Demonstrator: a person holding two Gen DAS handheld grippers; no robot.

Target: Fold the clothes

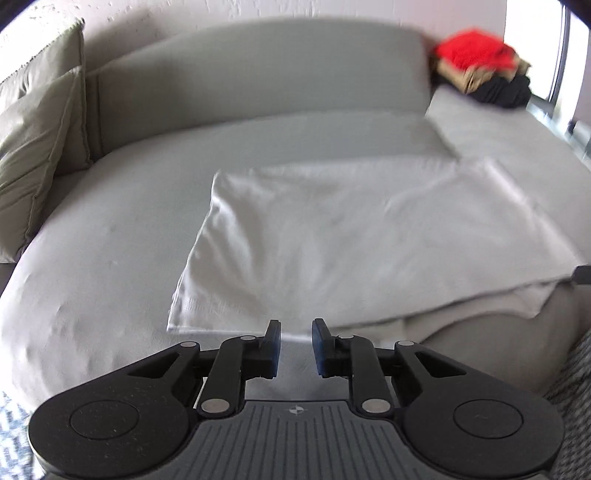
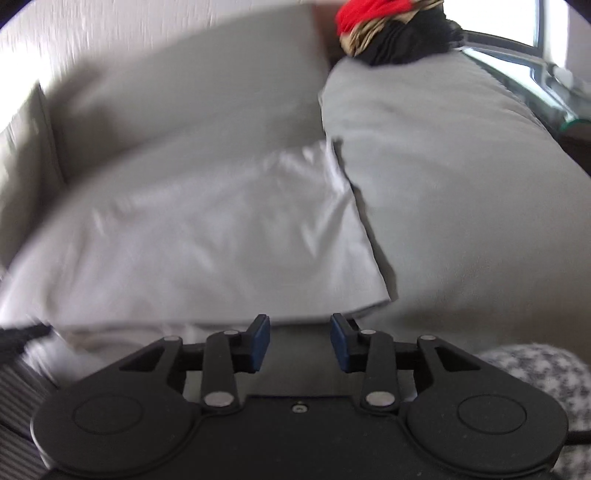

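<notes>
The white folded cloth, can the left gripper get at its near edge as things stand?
Probably yes. The left gripper is open and empty, just short of the white cloth's near edge, with nothing between.

A grey sofa (image 1: 110,240) fills most of both views, its backrest (image 1: 258,74) at twelve o'clock against a pale textured wall (image 1: 184,11). Two olive-green cushions (image 1: 40,122) lean at nine o'clock in the left wrist view. A window (image 2: 535,33) at one to two o'clock lets in bright daylight. A patterned grey-and-white rug (image 2: 546,373) covers the floor at four o'clock.
</notes>
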